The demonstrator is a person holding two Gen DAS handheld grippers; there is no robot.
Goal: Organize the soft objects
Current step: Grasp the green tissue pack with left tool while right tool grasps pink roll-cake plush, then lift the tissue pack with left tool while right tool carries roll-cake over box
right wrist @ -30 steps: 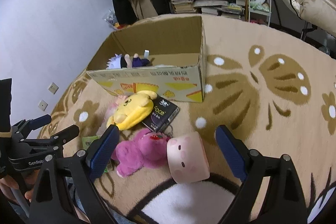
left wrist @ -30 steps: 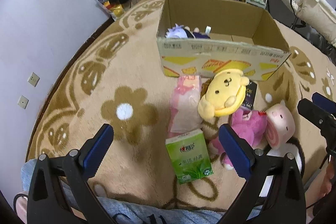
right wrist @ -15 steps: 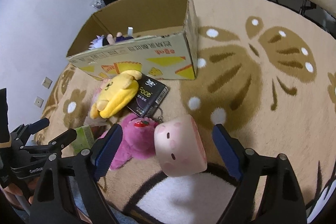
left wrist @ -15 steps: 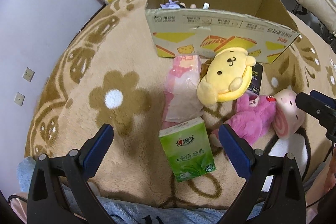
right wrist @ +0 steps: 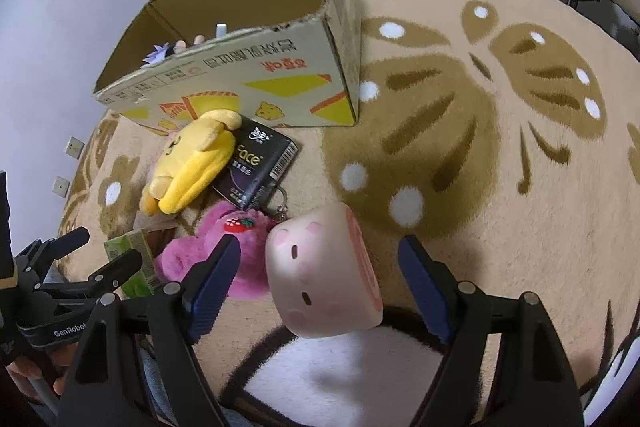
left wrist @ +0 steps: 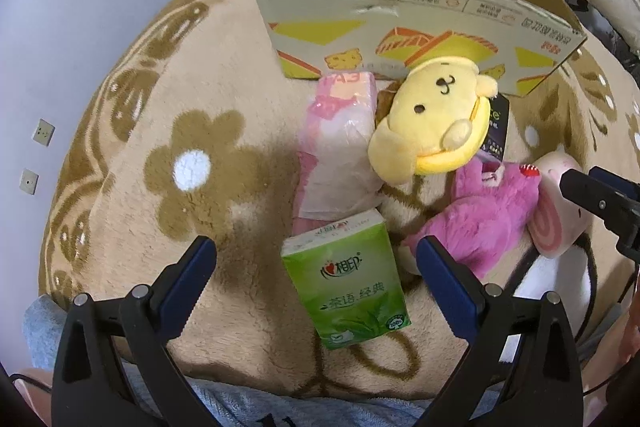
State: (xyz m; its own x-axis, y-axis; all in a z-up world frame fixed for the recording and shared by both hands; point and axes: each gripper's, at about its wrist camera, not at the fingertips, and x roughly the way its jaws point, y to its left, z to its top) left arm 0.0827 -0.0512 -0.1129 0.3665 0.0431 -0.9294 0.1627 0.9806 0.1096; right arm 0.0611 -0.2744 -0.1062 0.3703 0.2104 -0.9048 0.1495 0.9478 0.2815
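Left tongs (left wrist: 316, 263) stand open over the green tissue pack (left wrist: 346, 277) on the rug (left wrist: 208, 107), pads clear of it. Right tongs (right wrist: 320, 267) are closing around the pink roll plush (right wrist: 324, 275); pads not yet touching. Magenta plush (right wrist: 240, 251), yellow plush (right wrist: 192, 167) and black packet (right wrist: 256, 167) lie before the cardboard box (right wrist: 256, 79), well inside the rug's edge.

Black packet (left wrist: 495, 125) half under yellow plush (left wrist: 434, 119), box (left wrist: 400, 3) contents mostly hidden — pink pack (left wrist: 340, 147) print blurred
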